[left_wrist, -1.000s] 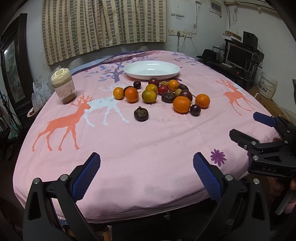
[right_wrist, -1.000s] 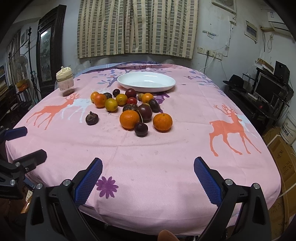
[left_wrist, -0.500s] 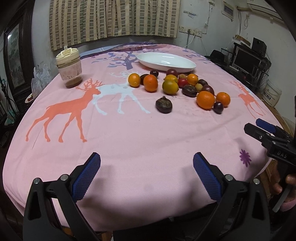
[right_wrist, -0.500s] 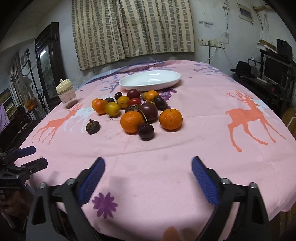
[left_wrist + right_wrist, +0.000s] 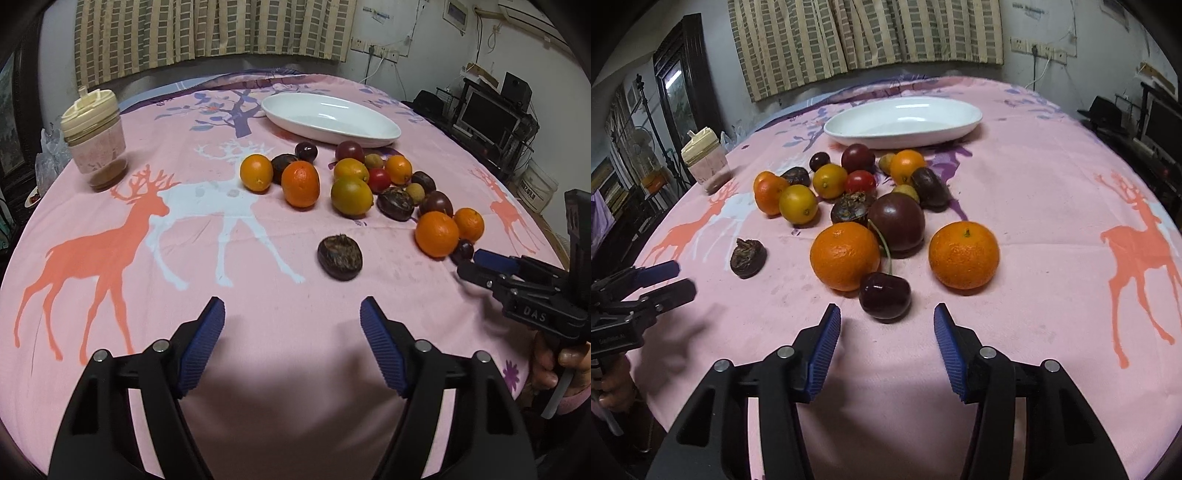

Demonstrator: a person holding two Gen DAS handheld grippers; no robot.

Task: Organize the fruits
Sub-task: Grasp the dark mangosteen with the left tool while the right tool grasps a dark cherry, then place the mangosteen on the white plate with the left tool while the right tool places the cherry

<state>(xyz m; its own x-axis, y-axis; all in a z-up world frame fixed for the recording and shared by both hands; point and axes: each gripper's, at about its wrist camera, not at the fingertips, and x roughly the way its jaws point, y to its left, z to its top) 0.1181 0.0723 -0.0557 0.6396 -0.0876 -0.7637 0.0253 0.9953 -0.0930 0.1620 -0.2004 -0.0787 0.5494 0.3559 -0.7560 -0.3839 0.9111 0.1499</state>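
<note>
Both grippers low over the near edge of a table under a pink deer-print cloth. Left gripper with jaws closing, moderately wide, nothing between the blue pads, only bare cloth; a wrinkled dark fruit lying alone just beyond the tips. Right gripper with jaws closing, narrower, nothing gripped; a dark cherry with a stem just past the tips, not touched by either pad.

Fruits clustered mid-table, toward the far edge: cherry touching a large orange, a second orange off to its right, a big dark plum behind and between them. Farther back, smaller oranges, yellow citrus, a red tomato and more dark fruits, close together. White oval dish behind the pile, near the far edge. Lidded jar at the far left edge, well apart from the fruits. A hand on the right gripper's handle at the near right edge.
</note>
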